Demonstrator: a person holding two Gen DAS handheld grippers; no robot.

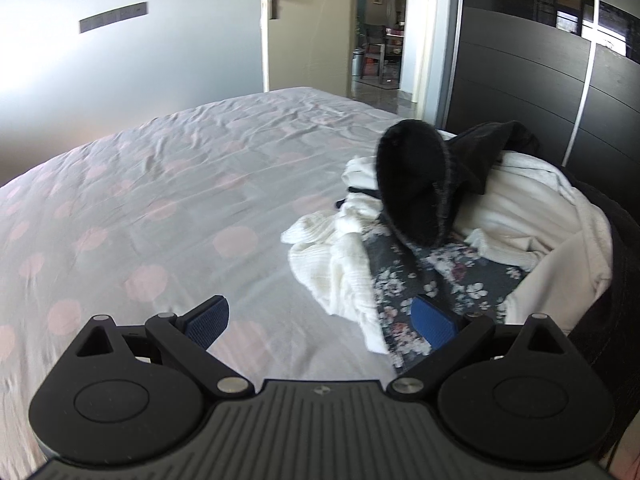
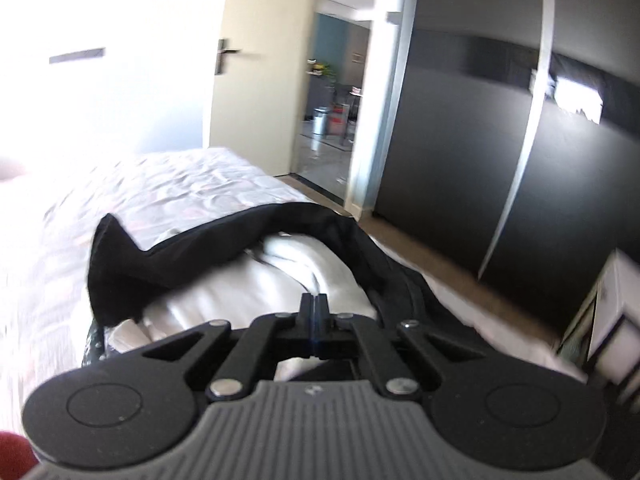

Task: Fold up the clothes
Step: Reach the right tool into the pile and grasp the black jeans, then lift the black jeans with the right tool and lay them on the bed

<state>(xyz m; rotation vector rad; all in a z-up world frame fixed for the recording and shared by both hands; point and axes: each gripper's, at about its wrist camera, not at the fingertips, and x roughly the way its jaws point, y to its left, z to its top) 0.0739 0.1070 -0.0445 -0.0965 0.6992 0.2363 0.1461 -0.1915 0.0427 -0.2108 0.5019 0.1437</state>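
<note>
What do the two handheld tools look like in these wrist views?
Both share one build: a grey ribbed body, black rounded discs on either side, and black linkage arms with silver pivot pins. The left tool has blue textured pads on its fingers. The right tool shows black fingers.

A dotted bed point(image 1: 160, 184) carries a heap of clothes point(image 1: 440, 232) at its right edge.

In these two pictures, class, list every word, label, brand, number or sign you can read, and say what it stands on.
None can be read.
Small emblem on the left gripper body: too small to read.
Same emblem on the right gripper body: too small.
Pinkish paper on the door: blurred and washed out.
</note>
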